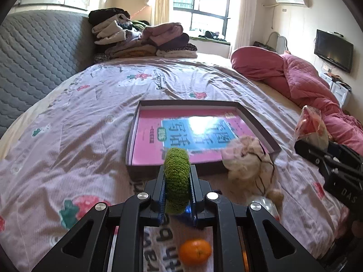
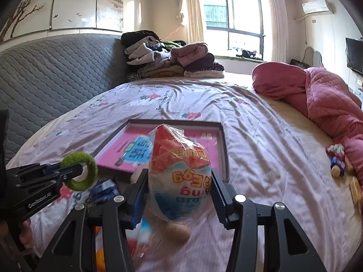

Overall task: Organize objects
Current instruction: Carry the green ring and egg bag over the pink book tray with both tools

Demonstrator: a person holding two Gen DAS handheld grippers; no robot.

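My left gripper [image 1: 177, 172] is shut on a fuzzy green ring [image 1: 177, 179], held edge-on above the bedspread; the same green ring [image 2: 79, 171] shows at the left of the right wrist view. My right gripper [image 2: 179, 176] is shut on a plastic-wrapped toy egg [image 2: 179, 179], red on top, blue-white below. That toy egg [image 1: 312, 128] appears at the right edge of the left wrist view. Beyond both lies a shallow grey box [image 1: 258, 122] holding a pink book [image 1: 154, 145].
An orange [image 1: 195, 251] and a beige plush toy [image 1: 249, 163] lie on the floral bedspread [image 1: 86, 136] near the box. A small brown egg [image 2: 178, 231] sits under the right gripper. Folded clothes [image 1: 140, 40] are stacked at the headboard; a pink quilt [image 1: 301, 79] lies right.
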